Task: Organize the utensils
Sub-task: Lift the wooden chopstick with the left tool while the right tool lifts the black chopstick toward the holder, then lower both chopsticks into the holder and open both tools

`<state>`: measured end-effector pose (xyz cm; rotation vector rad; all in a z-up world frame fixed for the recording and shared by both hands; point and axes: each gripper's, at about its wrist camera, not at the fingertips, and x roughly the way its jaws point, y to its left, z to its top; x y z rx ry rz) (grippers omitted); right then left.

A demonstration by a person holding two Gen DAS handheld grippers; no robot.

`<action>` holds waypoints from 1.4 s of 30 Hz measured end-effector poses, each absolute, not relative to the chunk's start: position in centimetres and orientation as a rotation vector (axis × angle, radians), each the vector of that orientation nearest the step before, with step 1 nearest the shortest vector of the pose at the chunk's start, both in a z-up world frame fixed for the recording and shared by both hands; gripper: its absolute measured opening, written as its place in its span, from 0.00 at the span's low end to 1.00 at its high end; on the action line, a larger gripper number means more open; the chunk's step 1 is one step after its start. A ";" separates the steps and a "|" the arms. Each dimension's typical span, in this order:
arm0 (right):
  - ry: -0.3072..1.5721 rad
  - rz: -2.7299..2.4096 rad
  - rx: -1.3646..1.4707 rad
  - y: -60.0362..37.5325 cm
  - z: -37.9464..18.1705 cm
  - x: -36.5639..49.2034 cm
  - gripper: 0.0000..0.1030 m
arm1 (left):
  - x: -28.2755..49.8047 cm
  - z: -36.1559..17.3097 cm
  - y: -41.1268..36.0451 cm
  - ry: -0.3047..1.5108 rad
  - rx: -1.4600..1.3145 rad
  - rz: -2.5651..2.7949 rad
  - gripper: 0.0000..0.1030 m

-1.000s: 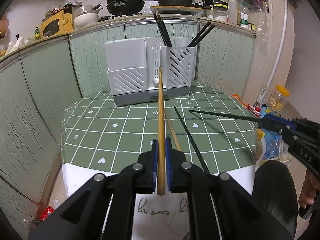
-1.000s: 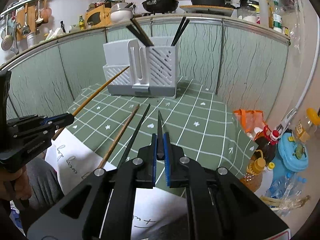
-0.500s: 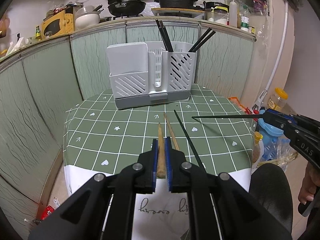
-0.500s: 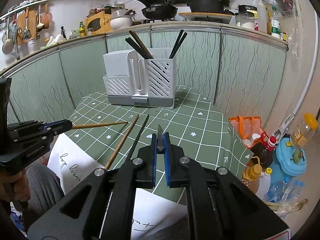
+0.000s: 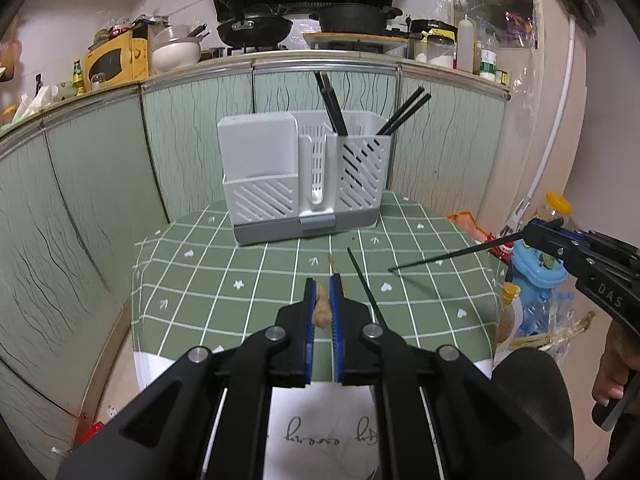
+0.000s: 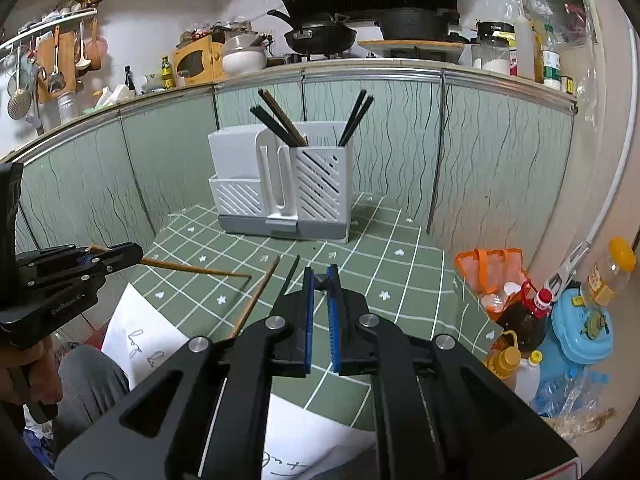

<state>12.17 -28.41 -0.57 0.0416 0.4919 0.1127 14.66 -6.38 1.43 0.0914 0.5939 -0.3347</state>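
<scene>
Wooden chopstick (image 6: 192, 269) – slim, tan | black chopstick (image 5: 448, 257) – thin, tapered

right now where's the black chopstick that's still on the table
In the left wrist view the black chopstick lies on the green tablecloth, just right of the loose wooden chopstick, in front of the utensil holder.

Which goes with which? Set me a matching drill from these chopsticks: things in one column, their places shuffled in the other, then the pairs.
Things:
1. wooden chopstick
2. black chopstick
3. chopstick holder
4. loose wooden chopstick

Places:
A. at the back of the table
B. lying on the table
C. in the right gripper
D. in the left gripper

Pairs: 1-D, 2-C, 3-A, 4-B
</scene>
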 end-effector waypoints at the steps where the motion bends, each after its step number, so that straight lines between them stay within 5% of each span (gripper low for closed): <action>1: 0.488 0.114 0.042 -28.4 -0.3 12.2 0.06 | 14.8 1.7 -6.4 0.591 0.091 -0.336 0.08; 42: 0.395 0.256 0.061 -33.9 13.5 17.3 0.06 | 20.5 13.2 -9.7 0.493 0.160 -0.607 0.08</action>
